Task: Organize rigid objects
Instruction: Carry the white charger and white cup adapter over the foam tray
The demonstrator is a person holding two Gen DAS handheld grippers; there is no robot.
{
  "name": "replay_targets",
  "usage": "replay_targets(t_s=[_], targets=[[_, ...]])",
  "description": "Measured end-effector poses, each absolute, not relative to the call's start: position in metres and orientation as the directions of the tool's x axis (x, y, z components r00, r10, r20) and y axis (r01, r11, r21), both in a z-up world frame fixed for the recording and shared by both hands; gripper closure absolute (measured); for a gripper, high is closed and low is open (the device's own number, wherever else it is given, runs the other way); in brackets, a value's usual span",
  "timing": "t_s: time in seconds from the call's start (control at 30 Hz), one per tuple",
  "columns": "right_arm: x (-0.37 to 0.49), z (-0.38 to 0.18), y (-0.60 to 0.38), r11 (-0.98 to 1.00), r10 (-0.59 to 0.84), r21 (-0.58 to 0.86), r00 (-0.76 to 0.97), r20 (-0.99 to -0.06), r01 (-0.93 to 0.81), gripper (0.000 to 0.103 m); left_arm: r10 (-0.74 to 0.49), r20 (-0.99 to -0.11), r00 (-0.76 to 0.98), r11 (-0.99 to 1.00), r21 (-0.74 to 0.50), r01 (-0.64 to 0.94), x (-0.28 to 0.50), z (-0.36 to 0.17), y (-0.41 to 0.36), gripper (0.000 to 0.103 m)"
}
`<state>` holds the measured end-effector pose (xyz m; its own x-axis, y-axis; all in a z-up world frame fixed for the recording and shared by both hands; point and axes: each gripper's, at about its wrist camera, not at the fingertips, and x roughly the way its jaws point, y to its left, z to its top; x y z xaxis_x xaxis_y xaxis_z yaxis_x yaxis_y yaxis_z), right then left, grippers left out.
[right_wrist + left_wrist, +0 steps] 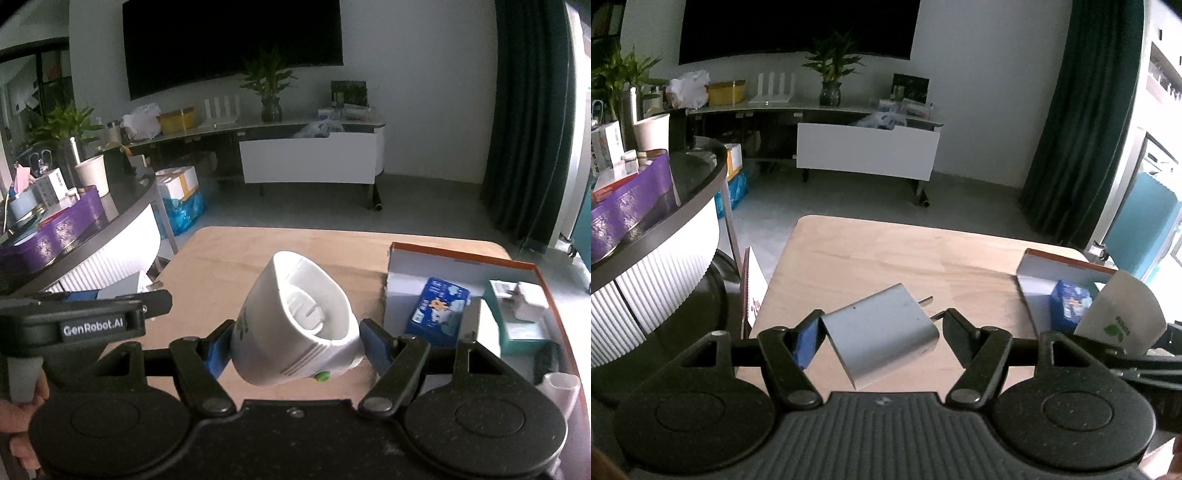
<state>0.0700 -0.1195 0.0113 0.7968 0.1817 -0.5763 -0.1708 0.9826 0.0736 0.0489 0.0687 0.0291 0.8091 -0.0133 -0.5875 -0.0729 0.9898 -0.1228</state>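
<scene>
The orange-rimmed tray point(461, 258) lies ahead and right of both claws, and the right claw point(295, 341) is nearer it. That claw, spread wide, pinches a white cup-shaped device point(299, 325) lifted off the wooden surface point(221, 258), open mouth facing the tray. The left claw point(881, 332), half closed, clamps a tilted grey charger point(882, 328), prongs toward the tray

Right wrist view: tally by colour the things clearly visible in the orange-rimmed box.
Blue: 1, flat blue printed packet
Teal: 1, teal cardboard carton
White: 1, white plastic plug adapter, on the carton
Black: 1, small black block
Total: 4 in the orange-rimmed box
</scene>
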Motion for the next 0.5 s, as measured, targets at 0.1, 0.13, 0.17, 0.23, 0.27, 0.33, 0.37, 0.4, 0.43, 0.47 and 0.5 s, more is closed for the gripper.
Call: replay_targets(t_s=[0.1,0.13,0.17,0.23,0.27,0.33,0.37,0.4,0.43,0.47,0.5], targets=[[0.060,0.015,-0.125,0.983,0.181,0.078,0.802,-0.569,-0.166,0.017,-0.018,-0.584,0.811,0.991,-0.120,-0.064,0.044,0.032,0.064,0.033],[0.058,0.016,-0.127,0.984,0.178,0.077,0.804,-0.567,-0.163,0.017,-0.021,-0.584,0.812,0.991,-0.121,-0.062,0.043,0.032,0.063,0.033],[0.055,0.017,-0.130,0.984,0.177,0.079,0.806,-0.565,-0.161,0.017,-0.023,-0.583,0.812,0.991,-0.122,-0.059,0.040,0.033,0.060,0.033],[0.049,0.018,-0.133,0.985,0.172,0.075,0.810,-0.560,-0.157,0.017,-0.030,-0.583,0.812,0.991,-0.125,-0.053,0.038,0.034,0.057,0.033],[0.046,0.018,-0.137,0.986,0.167,0.072,0.813,-0.558,-0.153,0.017,-0.033,-0.582,0.813,0.991,-0.126,-0.050,0.037,0.034,0.056,0.033],[0.043,0.019,-0.140,0.986,0.163,0.075,0.815,-0.557,-0.146,0.017,-0.038,-0.580,0.813,0.991,-0.126,-0.044,0.036,0.035,0.053,0.033],[0.041,0.019,-0.142,0.987,0.162,0.078,0.815,-0.556,-0.142,0.017,-0.042,-0.580,0.814,0.991,-0.128,-0.039,0.035,0.035,0.053,0.033],[0.040,0.019,-0.144,0.987,0.158,0.079,0.818,-0.554,-0.137,0.017,-0.047,-0.579,0.814,0.991,-0.130,-0.035,0.035,0.035,0.052,0.033],[0.037,0.019,-0.147,0.988,0.156,0.079,0.820,-0.551,-0.135,0.017,-0.049,-0.579,0.814,0.991,-0.130,-0.033,0.034,0.036,0.051,0.033],[0.035,0.020,-0.149,0.988,0.155,0.080,0.822,-0.548,-0.133,0.017,-0.051,-0.579,0.814,0.991,-0.129,-0.030,0.034,0.036,0.050,0.033],[0.033,0.021,-0.151,0.988,0.154,0.081,0.824,-0.545,-0.131,0.017,-0.053,-0.578,0.814,0.991,-0.128,-0.027,0.034,0.036,0.049,0.033]])
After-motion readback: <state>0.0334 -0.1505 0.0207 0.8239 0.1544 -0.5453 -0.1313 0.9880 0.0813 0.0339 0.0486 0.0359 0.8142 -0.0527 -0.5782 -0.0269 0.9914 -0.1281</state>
